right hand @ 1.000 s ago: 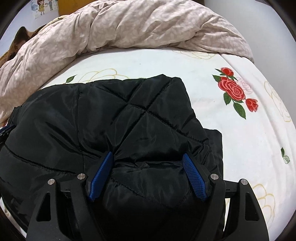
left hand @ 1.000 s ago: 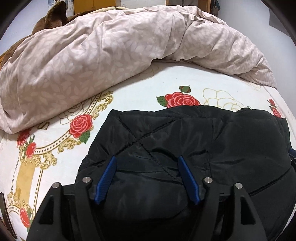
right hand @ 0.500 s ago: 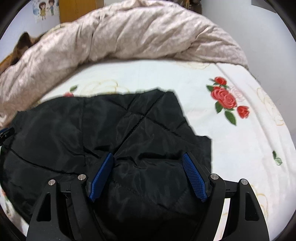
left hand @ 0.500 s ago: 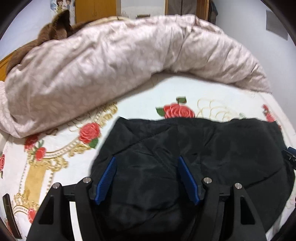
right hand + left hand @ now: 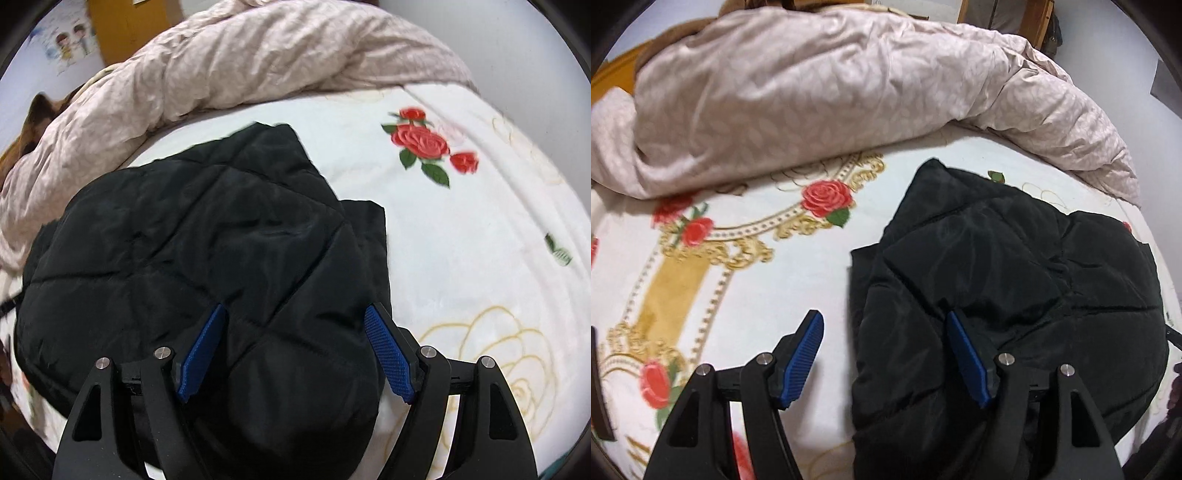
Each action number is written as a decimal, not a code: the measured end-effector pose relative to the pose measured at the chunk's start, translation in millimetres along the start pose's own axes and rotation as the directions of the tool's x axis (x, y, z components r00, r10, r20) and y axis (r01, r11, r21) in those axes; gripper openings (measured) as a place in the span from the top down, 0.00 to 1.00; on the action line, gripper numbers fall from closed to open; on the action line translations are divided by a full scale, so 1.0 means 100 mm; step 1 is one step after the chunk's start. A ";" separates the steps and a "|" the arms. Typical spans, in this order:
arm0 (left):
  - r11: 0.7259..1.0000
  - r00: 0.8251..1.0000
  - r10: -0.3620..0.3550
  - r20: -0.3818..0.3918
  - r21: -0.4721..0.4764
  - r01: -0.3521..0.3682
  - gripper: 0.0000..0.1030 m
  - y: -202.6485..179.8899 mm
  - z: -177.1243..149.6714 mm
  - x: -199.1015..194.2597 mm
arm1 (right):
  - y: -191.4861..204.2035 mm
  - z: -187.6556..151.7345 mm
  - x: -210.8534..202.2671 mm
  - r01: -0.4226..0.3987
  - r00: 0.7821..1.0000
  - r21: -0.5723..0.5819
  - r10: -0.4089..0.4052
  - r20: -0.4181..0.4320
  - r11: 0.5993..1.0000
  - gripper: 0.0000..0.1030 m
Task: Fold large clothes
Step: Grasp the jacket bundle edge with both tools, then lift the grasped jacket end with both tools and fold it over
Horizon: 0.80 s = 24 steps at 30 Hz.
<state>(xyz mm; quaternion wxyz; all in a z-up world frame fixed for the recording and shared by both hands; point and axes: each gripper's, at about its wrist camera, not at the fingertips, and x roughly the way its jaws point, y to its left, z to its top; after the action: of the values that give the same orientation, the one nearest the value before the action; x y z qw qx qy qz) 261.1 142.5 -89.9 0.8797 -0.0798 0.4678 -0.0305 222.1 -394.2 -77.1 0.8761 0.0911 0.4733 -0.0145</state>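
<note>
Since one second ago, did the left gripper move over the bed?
Yes. The left gripper has shifted left: earlier both fingers were over the black jacket, now one is over the rose sheet.

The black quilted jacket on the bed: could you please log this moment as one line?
item: black quilted jacket, folded, on rose-print bedsheet | left gripper: open, straddling jacket edge | right gripper: open, over jacket | duvet: behind

Bed under my claws is wearing a white sheet with red roses and gold scrollwork. Folded black quilted jacket is lying on it; crumpled beige duvet is heaping along far edge.
</note>
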 end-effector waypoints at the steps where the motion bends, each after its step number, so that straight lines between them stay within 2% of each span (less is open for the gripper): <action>1: 1.000 1.000 -0.013 -0.010 -0.007 0.013 0.30 0.00 0.02 0.06 | -0.04 0.02 0.05 -0.020 1.000 0.024 0.021 -0.014 0.999 0.24; 4: 0.998 0.998 -0.056 -0.031 -0.032 0.055 0.29 0.01 0.03 0.20 | -0.10 0.05 0.19 -0.055 0.997 0.053 0.057 -0.050 0.997 0.20; 8: 0.995 0.995 -0.087 -0.046 -0.062 0.084 0.21 0.05 0.02 0.32 | -0.17 0.04 0.27 -0.086 0.993 0.079 0.091 -0.069 0.993 0.13; 14: 0.992 0.995 -0.094 -0.043 -0.087 0.090 0.18 0.08 -0.07 0.32 | -0.21 -0.02 0.25 -0.107 0.990 0.105 0.116 -0.085 0.989 0.12; 19: 0.986 0.989 -0.134 -0.066 -0.106 0.126 0.14 0.10 -0.01 0.45 | -0.28 0.03 0.37 -0.133 0.984 0.132 0.147 -0.102 0.982 0.06; 24: 0.976 0.979 -0.188 -0.076 -0.127 0.177 0.08 0.10 0.08 0.62 | -0.36 0.14 0.53 -0.178 0.973 0.152 0.197 -0.120 0.972 0.05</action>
<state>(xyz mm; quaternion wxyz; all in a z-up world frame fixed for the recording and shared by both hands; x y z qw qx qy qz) 301.8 145.8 -137.8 0.8456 -0.1735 0.4974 -0.0866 258.7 -429.0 -118.5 0.8310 0.1975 0.5183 0.0416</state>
